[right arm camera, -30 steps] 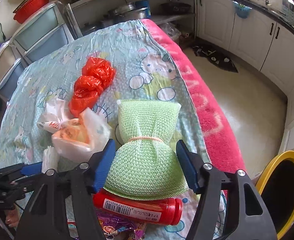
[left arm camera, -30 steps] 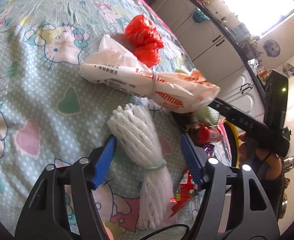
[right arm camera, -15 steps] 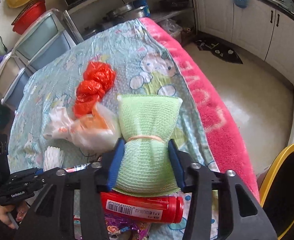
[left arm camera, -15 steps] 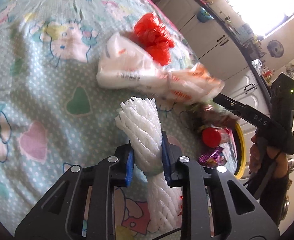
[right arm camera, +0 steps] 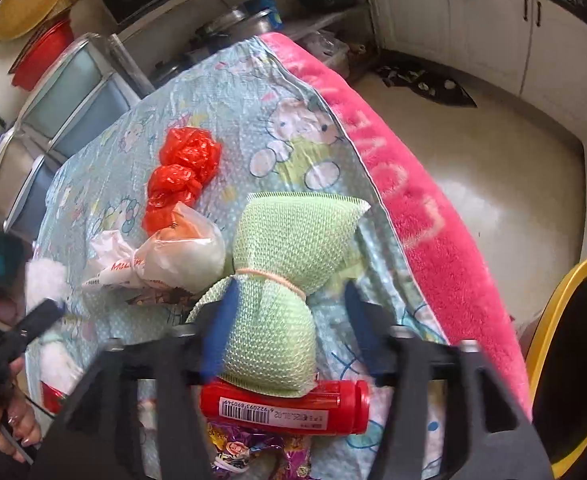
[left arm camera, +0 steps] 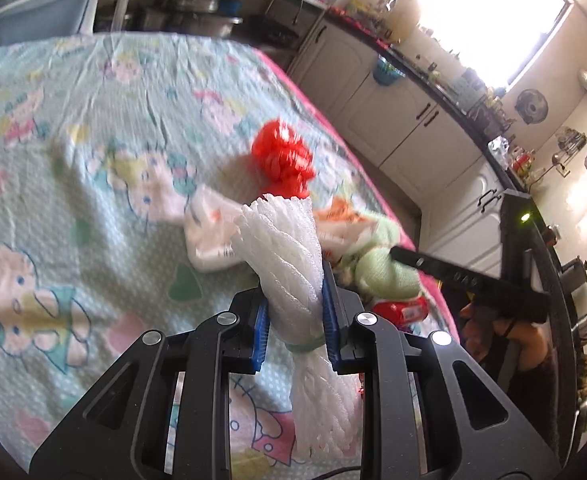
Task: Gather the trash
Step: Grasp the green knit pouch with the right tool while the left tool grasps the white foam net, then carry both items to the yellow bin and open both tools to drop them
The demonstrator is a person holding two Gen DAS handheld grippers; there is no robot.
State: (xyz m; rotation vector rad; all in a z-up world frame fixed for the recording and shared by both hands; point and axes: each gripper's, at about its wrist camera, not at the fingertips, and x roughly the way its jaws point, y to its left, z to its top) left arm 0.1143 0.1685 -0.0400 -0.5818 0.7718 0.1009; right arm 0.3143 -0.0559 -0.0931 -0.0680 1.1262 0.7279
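Observation:
My left gripper (left arm camera: 295, 320) is shut on a white foam net bundle (left arm camera: 289, 264) and holds it above the patterned cloth (left arm camera: 73, 128). In the right wrist view my right gripper (right arm camera: 291, 300) straddles a green mesh bundle (right arm camera: 289, 280) lying on the cloth; its jaws are opening, and the right pad stands clear of the bundle. A red bottle (right arm camera: 285, 406) lies just under the bundle, near the camera. A tied white plastic bag (right arm camera: 173, 256) and a crumpled red bag (right arm camera: 181, 176) lie further out to the left.
A yellow-rimmed black bin (right arm camera: 549, 336) stands on the floor at the right, beyond the pink edge (right arm camera: 409, 200) of the cloth. A purple foil wrapper (right arm camera: 253, 452) lies below the bottle. Cabinets and drawers ring the room.
My left gripper closed on the white foam net and raised it off the cloth. My right gripper squeezed in on the green mesh bundle, then spread apart again while staying in place.

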